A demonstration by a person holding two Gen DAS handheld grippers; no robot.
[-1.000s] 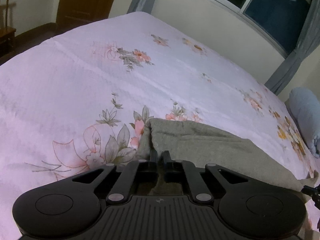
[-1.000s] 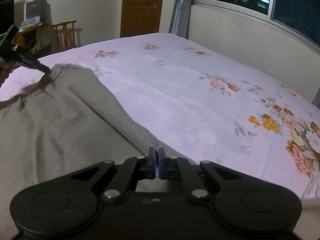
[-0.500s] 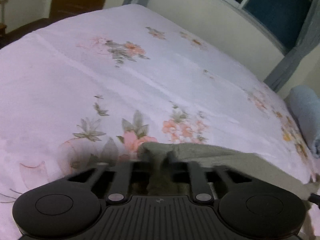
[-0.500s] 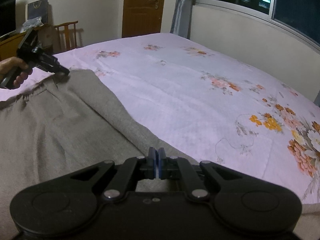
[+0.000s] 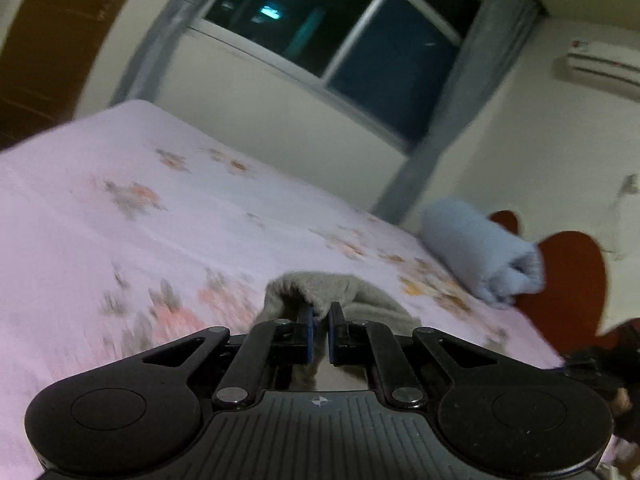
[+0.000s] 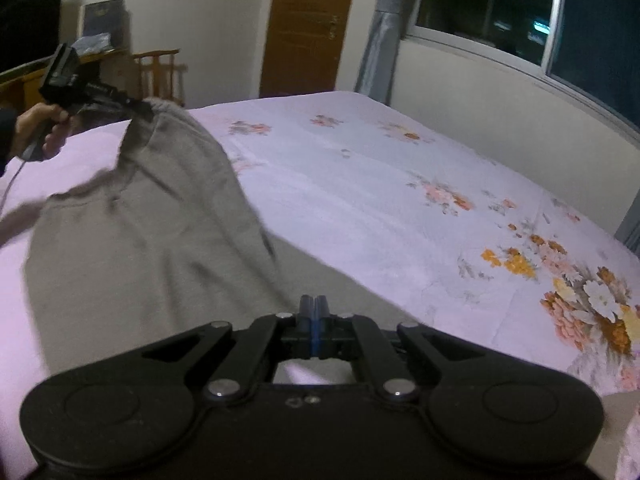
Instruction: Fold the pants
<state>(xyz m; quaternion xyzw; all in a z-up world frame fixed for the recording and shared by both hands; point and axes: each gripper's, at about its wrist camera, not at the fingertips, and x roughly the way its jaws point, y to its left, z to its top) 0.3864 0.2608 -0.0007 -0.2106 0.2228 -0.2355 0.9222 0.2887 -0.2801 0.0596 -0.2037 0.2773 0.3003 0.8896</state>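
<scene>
The grey pants (image 6: 140,220) are partly lifted off the floral bed sheet (image 6: 380,200). In the right wrist view my left gripper (image 6: 140,106), held by a hand (image 6: 40,128), pinches one corner and holds it up at the upper left. From that corner the cloth drapes down to my right gripper (image 6: 315,304). Its blue pads are pressed together where a taut crease of the pants ends. In the left wrist view my left gripper (image 5: 320,314) is shut on a bunched fold of the pants (image 5: 316,286), which bulges over the fingertips. That view is motion-blurred.
A rolled pale-blue blanket (image 5: 480,252) lies at the head of the bed by a red headboard (image 5: 568,280). A window wall runs along the far side. A wooden chair (image 6: 160,72) and a brown door (image 6: 308,28) stand beyond the bed's foot.
Both grippers have risen with the cloth. The left one lifted its corner off the sheet and tilted upward, so the pants now hang between the two instead of lying flat.
</scene>
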